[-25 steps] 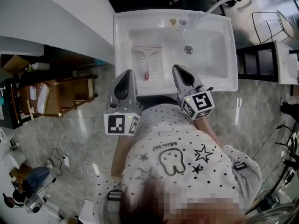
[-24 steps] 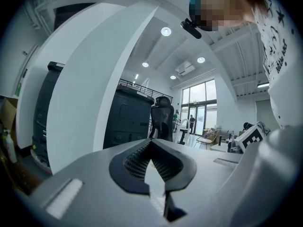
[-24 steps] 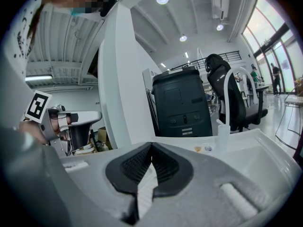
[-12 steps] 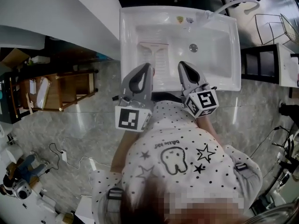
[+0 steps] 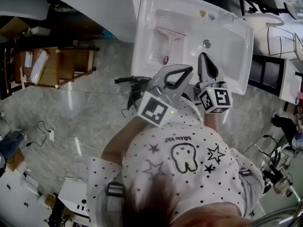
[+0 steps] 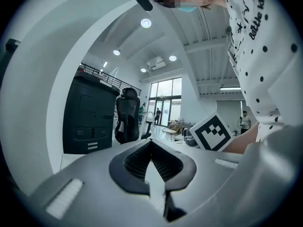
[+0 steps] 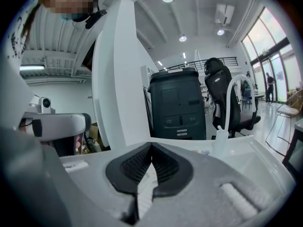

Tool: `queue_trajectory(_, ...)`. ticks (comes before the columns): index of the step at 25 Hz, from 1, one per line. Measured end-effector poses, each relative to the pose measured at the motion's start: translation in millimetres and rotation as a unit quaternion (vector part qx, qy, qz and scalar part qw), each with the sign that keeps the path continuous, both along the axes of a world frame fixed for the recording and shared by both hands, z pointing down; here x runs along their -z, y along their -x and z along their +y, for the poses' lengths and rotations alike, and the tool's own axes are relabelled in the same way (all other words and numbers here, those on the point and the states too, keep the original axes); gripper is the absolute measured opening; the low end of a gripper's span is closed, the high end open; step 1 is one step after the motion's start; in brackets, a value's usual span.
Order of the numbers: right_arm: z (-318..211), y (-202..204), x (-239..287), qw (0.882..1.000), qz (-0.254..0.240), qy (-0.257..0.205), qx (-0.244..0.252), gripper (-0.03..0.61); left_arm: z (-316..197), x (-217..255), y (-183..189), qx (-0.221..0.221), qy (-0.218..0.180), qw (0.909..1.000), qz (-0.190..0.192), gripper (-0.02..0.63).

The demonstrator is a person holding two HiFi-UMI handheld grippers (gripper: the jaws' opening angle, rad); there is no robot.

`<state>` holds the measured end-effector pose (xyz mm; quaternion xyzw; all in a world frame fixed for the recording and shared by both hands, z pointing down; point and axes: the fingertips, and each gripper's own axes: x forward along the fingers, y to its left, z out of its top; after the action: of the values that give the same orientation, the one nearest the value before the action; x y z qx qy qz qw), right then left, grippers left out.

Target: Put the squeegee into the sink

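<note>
wooden rack (image 5: 57, 65) stands on the grey stone floor (image 5: 94, 103), far left. white rectangular ceramic sink (image 5: 142, 46) is at the top. the pale flat squeegee (image 5: 168, 44), with a red spot at its handle end, lies in the left part of the basin, blade toward the far side, handle toward the person. nothing touches it. left gripper (image 5: 188, 70) is over the sink's near rim, angled across toward the other one, jaws pressed together, nothing between them. right gripper (image 5: 204, 56) is just beside it, pointing into the basin near the round metal drain (image 5: 207, 43), jaws also together, empty. both are apart from the squeegee.
</note>
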<state>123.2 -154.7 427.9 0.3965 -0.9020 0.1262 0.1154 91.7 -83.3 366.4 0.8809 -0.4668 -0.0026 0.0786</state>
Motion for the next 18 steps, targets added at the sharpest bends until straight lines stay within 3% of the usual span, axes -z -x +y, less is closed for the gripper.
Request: queue_trajectory(18,15,29,-1,1.000,0.003,-0.002,-0.007,-0.002,14,-20,17,-0.031,0.009,0.9995,-0.003,-0.003)
